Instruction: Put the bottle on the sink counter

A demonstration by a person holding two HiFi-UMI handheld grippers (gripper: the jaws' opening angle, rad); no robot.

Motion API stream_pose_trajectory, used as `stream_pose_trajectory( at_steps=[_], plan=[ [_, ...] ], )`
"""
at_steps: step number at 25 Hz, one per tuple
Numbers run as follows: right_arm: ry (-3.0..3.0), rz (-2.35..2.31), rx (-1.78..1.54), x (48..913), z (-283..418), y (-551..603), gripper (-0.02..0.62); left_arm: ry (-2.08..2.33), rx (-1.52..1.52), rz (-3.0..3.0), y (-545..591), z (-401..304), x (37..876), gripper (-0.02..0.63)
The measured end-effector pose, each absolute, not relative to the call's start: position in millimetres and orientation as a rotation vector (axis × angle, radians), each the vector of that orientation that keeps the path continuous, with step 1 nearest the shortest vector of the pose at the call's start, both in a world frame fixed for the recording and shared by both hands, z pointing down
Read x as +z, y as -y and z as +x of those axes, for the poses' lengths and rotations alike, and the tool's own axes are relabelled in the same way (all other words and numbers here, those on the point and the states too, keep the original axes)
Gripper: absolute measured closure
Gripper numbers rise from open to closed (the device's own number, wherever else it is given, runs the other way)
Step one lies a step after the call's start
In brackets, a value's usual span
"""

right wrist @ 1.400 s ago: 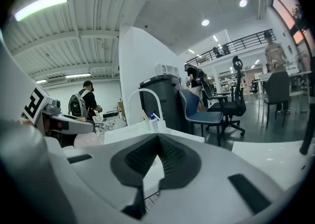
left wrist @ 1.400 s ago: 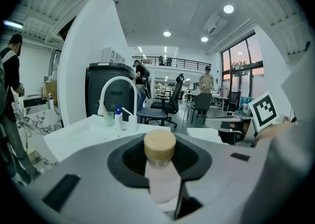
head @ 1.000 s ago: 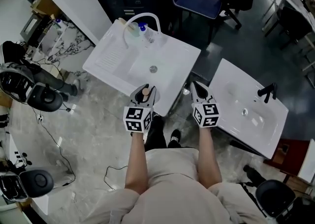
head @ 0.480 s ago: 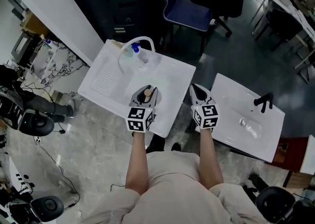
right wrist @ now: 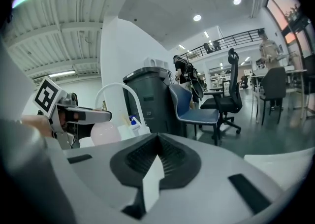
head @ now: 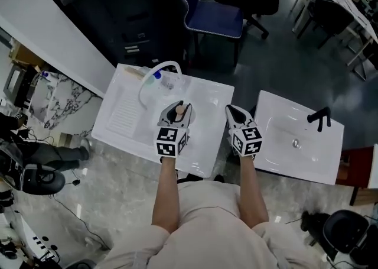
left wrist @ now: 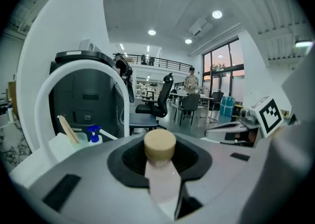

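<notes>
A pale pink bottle [left wrist: 161, 175] with a tan cap stands upright between the jaws of my left gripper [head: 176, 111], which is shut on it. In the head view the bottle's cap [head: 179, 109] shows above the white sink counter [head: 125, 115], over its basin area. An arched white faucet [head: 155, 70] rises at the counter's far edge, just ahead of the bottle. My right gripper [head: 235, 112] is level with the left one, beside the counter's right edge, shut with nothing in it. The right gripper view shows its jaws [right wrist: 156, 156] closed and the pink bottle [right wrist: 104, 133] off to the left.
A blue-capped spray bottle [head: 156, 75] and a clear container stand by the faucet. A second white sink [head: 277, 151] with a black tap [head: 319, 116] lies to the right. A dark cabinet [head: 127, 16] and a blue chair [head: 208, 16] stand behind the counter.
Both grippers have moved forward together, the left one carrying the bottle. The left gripper has gone from the counter's near edge to over its middle. Neither grip has changed.
</notes>
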State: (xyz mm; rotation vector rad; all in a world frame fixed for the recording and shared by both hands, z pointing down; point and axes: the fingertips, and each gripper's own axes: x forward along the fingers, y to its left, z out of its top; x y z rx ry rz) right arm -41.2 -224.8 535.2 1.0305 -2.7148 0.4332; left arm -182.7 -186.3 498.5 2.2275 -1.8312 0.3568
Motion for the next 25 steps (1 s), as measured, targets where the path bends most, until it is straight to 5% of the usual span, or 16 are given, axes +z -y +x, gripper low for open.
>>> stream_pose_trajectory(
  at_steps=[25],
  plan=[
    [2.502,1.206,0.54,596,-45,210,0.591,1.576,0.478,2.412,273,-179,581,0.495]
  ],
)
